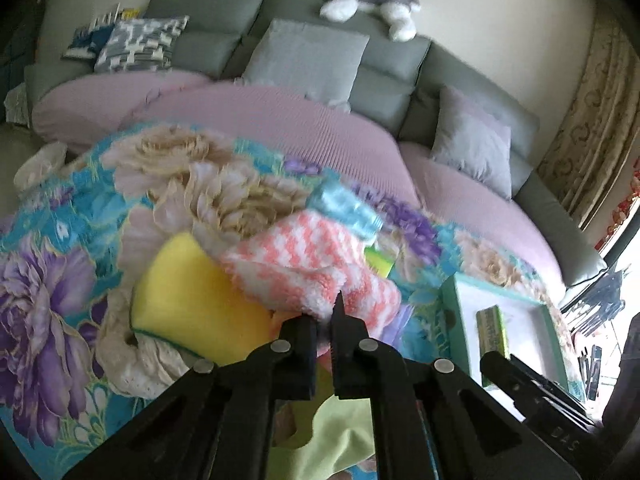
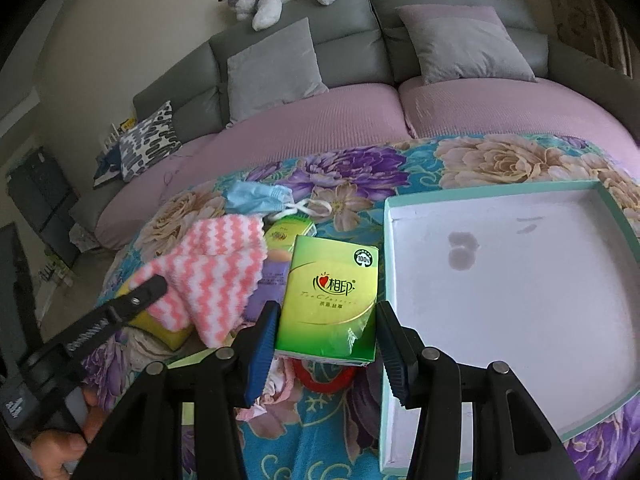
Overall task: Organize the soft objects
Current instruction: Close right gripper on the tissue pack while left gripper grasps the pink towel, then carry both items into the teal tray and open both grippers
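In the left wrist view, the left gripper has its jaws clenched nearly together on the near edge of the pink-and-white towel, a fluffy zigzag-striped cloth heaped on the floral blanket. Beside it lie a smooth yellow sponge with a thin green edge, a cream lacy cloth and, farther back, a crumpled blue face mask. To lift well, the pinch should catch enough pile that the limp cloth does not slip out, and rise straight so it clears the sponge. The teal-rimmed box lid sits to the right. In the right wrist view, the right gripper grasps a glossy green tissue pack, its blue ribbed pads pressing each side; the soft pack dents slightly at the bottom. It hangs just left of the shallow lid with its white interior, so it seems bound there: carry it over the rim, then set it flat. A second green pack lies behind, and a red ring underneath.
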